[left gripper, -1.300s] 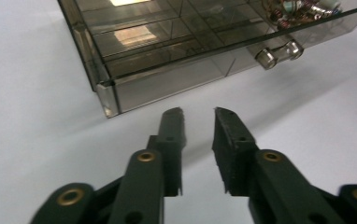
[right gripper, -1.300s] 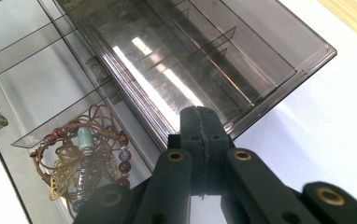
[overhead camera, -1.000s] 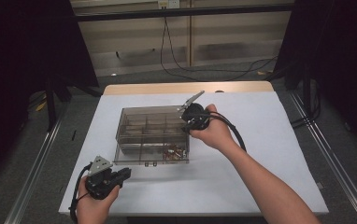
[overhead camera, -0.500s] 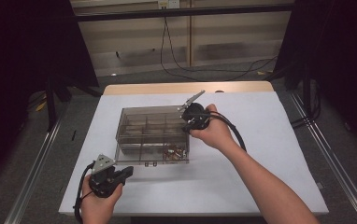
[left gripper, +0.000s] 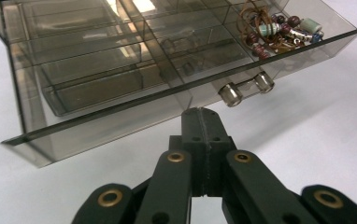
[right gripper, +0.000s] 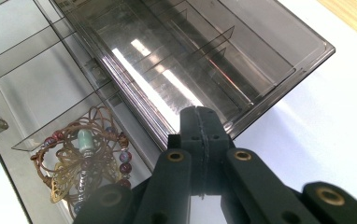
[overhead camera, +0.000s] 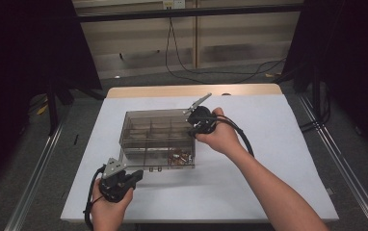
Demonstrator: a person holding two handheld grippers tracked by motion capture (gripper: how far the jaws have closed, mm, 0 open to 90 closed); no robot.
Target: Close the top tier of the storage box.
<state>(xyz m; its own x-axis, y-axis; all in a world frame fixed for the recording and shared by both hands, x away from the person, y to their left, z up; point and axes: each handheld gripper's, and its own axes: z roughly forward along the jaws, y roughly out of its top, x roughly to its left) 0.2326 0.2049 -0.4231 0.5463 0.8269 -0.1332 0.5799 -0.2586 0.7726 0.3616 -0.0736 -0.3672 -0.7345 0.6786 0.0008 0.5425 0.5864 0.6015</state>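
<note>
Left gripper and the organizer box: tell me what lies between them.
Nothing: in the left gripper view, bare white table separates the shut left gripper from the organizer box.

One organizer box (overhead camera: 146,139), smoked clear plastic, with one drawer (left gripper: 176,93) pulled out. One handle (left gripper: 246,88) on the drawer front. One tangle of beaded jewelry (right gripper: 85,161) in a drawer compartment; piece count cannot be told. Two grippers: left gripper (overhead camera: 136,176), right gripper (overhead camera: 191,126). One worktop (overhead camera: 278,139).
</note>
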